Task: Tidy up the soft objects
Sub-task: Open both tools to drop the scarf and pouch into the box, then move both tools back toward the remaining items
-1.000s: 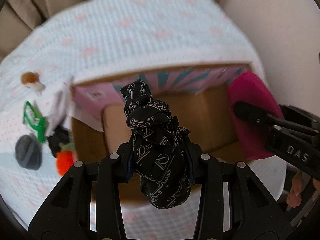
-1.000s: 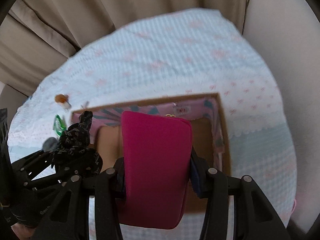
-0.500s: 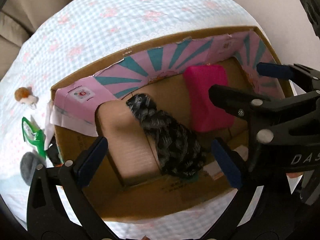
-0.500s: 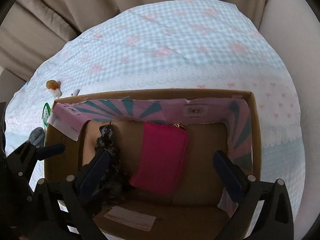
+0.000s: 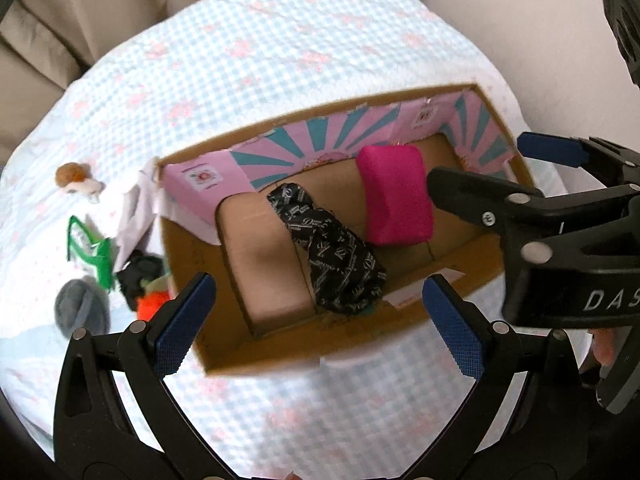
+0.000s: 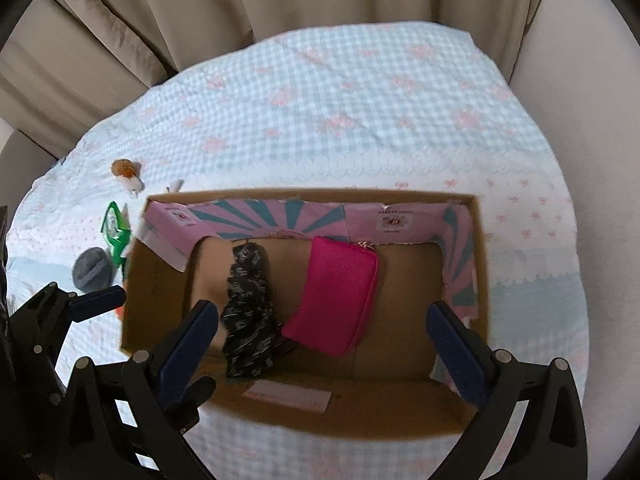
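An open cardboard box with pink and teal inner flaps sits on the bed. A black patterned cloth bundle lies in it at the left, a magenta pouch beside it to the right. My left gripper is open and empty above the box's near edge. My right gripper is open and empty above the box; it also shows in the left wrist view at the right.
The bed has a blue checked cover. Left of the box lie a grey round item, a green item, an orange item, a black item and a small brown toy. Beige curtains hang behind.
Both grippers have opened: the black bundle and the magenta pouch dropped into the box. Both grippers have since pulled back and up from the box.
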Demonstrator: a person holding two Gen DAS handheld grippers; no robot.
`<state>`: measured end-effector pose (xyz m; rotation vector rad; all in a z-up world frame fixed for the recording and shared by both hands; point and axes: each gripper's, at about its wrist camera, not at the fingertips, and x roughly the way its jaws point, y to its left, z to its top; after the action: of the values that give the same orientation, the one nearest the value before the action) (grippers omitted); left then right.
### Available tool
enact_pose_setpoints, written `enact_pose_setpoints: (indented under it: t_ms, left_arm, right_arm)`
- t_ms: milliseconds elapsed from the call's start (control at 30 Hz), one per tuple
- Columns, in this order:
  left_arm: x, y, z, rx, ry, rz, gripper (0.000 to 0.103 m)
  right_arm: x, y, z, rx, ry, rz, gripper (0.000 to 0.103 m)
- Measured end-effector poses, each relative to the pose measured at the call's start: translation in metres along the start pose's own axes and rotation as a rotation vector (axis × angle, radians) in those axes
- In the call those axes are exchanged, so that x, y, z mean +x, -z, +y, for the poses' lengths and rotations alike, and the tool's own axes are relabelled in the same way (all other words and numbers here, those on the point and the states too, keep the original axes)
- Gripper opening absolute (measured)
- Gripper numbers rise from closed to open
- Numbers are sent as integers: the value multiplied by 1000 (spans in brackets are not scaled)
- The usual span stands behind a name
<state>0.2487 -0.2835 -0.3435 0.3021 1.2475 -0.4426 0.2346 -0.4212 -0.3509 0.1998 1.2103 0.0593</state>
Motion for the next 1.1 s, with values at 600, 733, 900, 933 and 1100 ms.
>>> enact_pose_setpoints:
  t_ms: [600,733,900,933,1100]
  left_arm:
    - [-174,47,16,-98,-18,-282,103]
    - [-216,69,28,-120,-37,-360,103]
    - [-272,106,42,-134,-89,-463,103]
    - [-281,113,46,-135,-92,-477,103]
    - [-325,156,76,-155,-104,-547,103]
  right_arm:
    - [-175,23,47,-20,50,-244,103]
    - [-212,39,62,-7,67,-309,103]
    - [-256,65,90,12,90,-392,103]
    - [-265,71,96,17,91,-410,103]
    - [-298,98,128,37,101,-492,103]
